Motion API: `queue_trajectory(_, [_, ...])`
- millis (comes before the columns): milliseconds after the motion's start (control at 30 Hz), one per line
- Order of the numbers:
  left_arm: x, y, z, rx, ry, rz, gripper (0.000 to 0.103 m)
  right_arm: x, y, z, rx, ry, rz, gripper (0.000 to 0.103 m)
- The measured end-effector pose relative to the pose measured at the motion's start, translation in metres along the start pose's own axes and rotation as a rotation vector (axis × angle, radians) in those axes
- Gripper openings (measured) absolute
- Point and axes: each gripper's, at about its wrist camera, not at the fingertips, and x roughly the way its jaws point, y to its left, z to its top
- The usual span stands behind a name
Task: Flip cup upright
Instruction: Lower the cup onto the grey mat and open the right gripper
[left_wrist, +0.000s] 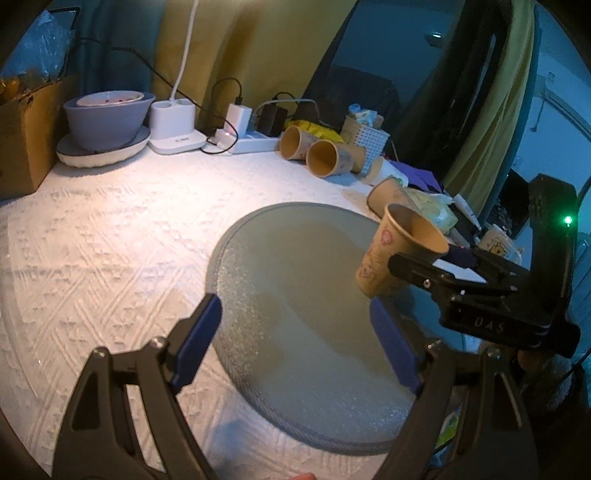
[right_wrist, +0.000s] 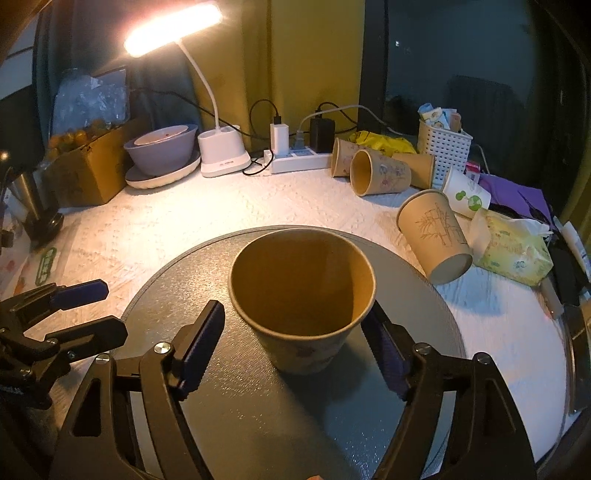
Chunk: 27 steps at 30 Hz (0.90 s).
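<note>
A brown paper cup (right_wrist: 303, 295) stands mouth-up on the round grey mat (right_wrist: 221, 406), between the fingers of my right gripper (right_wrist: 295, 347). The jaws stand open, wider than the cup; the right pad is next to its rim, the left pad is apart. In the left wrist view the same cup (left_wrist: 391, 251) leans a little at the right edge of the mat (left_wrist: 295, 288), with the right gripper (left_wrist: 443, 266) around it. My left gripper (left_wrist: 295, 347) is open and empty over the mat's near side. It also shows in the right wrist view (right_wrist: 96, 310) at the left.
Several paper cups lie on their sides at the back right (right_wrist: 376, 177) and beside the mat (right_wrist: 436, 232). A tissue pack (right_wrist: 513, 247), white basket (right_wrist: 443, 144), power strip (right_wrist: 299, 158), lamp base (right_wrist: 221, 155), grey bowl (right_wrist: 162, 151) and cardboard box (right_wrist: 88, 170) line the back.
</note>
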Motion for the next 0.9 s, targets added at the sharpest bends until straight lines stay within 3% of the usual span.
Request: queue_trajectory(900, [-0.064, -0.038, -0.023, 0.11, -0.12, -0.02, 0.084, -0.075, 0.009, -0.031, 0.032, -0.067, -0.044, 0.079])
